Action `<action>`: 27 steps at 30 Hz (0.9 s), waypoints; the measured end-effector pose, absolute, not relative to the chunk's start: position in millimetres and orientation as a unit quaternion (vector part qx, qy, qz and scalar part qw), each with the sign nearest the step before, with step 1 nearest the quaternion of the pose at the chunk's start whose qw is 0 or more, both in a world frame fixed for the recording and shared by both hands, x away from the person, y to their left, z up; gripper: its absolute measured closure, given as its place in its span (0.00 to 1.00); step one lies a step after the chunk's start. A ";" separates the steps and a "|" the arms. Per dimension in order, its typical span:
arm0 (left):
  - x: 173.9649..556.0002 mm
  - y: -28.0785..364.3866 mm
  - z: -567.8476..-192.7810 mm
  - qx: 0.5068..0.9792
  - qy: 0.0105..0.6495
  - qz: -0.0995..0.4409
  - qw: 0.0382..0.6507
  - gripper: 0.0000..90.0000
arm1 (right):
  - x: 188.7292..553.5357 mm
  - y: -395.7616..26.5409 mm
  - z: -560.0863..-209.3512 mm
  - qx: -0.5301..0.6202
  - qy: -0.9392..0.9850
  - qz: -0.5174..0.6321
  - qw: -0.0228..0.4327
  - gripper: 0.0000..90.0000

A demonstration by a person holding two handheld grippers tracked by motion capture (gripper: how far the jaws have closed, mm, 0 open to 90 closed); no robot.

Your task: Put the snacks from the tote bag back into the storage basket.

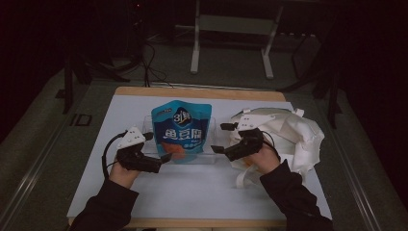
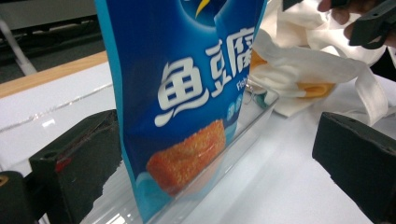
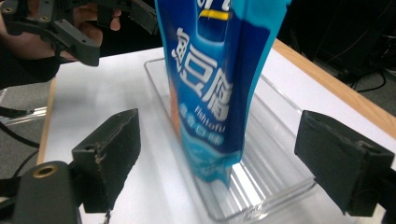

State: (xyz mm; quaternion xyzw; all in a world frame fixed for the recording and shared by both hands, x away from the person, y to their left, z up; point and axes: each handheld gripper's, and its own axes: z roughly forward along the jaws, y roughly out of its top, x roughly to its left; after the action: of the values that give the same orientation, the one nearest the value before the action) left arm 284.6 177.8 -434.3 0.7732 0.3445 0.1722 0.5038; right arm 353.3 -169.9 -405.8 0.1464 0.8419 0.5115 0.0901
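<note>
At the centre of the white table (image 1: 192, 187), we have the blue fish-tofu pouch (image 1: 182, 131) standing upright inside the clear tray (image 1: 210, 155), its top leaning a little toward twelve o'clock. Our left gripper (image 1: 166, 157) sits at about eight o'clock from the pouch, jaws spread wide with nothing between them; in the left gripper view the pouch (image 2: 187, 93) rises just past the near jaw, apart from both. Our right gripper (image 1: 219, 138) waits at three o'clock of the tray, likewise released, and in the right gripper view its two black pads flank the pouch (image 3: 217, 88) and the tray (image 3: 275, 140) without touching either. The white cloth bag (image 1: 293, 134) lies crumpled at three o'clock beyond our right hand (image 1: 262, 161), and through the left gripper view we catch something orange tucked in its folds (image 2: 317, 87).

We judge the pouch to be already set in the tray, so the placing looks done. What remains, as far as we can tell, is either to steady or straighten the pouch, or to turn to the bag for whatever it holds; neither has begun, since both grippers are free.
</note>
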 end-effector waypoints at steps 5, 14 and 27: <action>277.4 180.7 -441.4 0.772 0.350 0.170 0.503 0.02 | 345.3 -180.6 -413.1 0.146 0.844 0.508 0.092 0.16; 257.1 169.0 -449.3 0.783 0.334 0.157 0.501 0.02 | 328.9 -199.1 -422.3 0.151 0.842 0.509 0.098 0.16; 236.0 130.6 -447.7 0.803 0.280 0.123 0.512 0.02 | 306.4 -226.2 -431.9 0.167 0.836 0.507 0.126 0.16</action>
State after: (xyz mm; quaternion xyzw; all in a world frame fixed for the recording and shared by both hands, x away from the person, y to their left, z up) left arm 236.0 130.6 -447.7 0.8031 0.2795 0.1226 0.5117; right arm 306.4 -226.2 -431.9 0.1671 0.8361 0.5071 0.1263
